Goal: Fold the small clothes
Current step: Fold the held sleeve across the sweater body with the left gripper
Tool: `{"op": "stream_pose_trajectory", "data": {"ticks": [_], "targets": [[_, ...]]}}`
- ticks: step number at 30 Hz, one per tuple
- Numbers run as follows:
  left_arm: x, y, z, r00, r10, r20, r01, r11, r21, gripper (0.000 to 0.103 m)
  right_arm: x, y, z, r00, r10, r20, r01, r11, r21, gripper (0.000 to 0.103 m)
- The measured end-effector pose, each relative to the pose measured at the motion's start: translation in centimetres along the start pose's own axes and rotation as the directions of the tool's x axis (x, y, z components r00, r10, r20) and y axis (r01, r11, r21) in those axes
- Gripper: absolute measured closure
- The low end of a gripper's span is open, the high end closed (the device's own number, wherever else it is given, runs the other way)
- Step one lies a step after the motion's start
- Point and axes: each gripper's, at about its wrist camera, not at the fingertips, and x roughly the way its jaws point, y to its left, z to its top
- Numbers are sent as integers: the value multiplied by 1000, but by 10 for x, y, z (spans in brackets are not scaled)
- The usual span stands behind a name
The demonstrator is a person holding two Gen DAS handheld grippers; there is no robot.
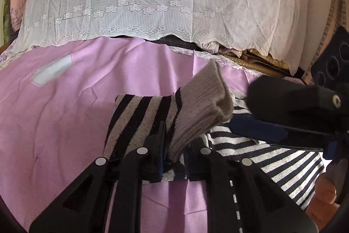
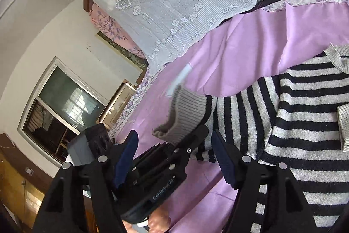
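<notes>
A small black-and-grey striped sweater [image 2: 305, 128] lies on the pink sheet [image 2: 250, 54]. My left gripper [image 1: 172, 145] is shut on the sweater's sleeve [image 1: 148, 115] near its grey ribbed cuff [image 1: 202, 106] and holds it lifted. The left gripper also shows in the right wrist view [image 2: 192, 141], with the cuff [image 2: 183, 113] standing above it. My right gripper [image 2: 174, 158] is open, its blue-padded fingers [image 2: 127, 156] on either side of the left gripper. In the left wrist view the right gripper [image 1: 272, 123] hovers over the sweater body [image 1: 272, 158] at the right.
A white lace cover [image 1: 141, 3] drapes over a pile behind the sheet. A white patch [image 1: 52, 69] lies on the sheet at left. A window [image 2: 63, 110] and white wall are at left in the right wrist view.
</notes>
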Motion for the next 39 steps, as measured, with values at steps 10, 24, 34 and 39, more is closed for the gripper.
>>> {"op": "stream_pose_trajectory", "data": {"ticks": [10, 24, 34, 39], "targets": [[13, -21, -11, 998, 41, -42, -37, 994, 101, 91, 17, -46, -2, 999, 21, -36, -13, 981, 195, 87], [15, -125, 14, 1000, 11, -4, -10, 968, 250, 90, -74, -53, 12, 997, -48, 59, 45, 997, 63, 88], [56, -231, 31, 999, -14, -42, 25, 964, 264, 90, -160, -116, 29, 985, -95, 146, 78, 990, 118, 88], [86, -265, 17, 995, -27, -93, 51, 964, 263, 83, -185, -153, 25, 977, -158, 142, 134, 978, 162, 89]]}}
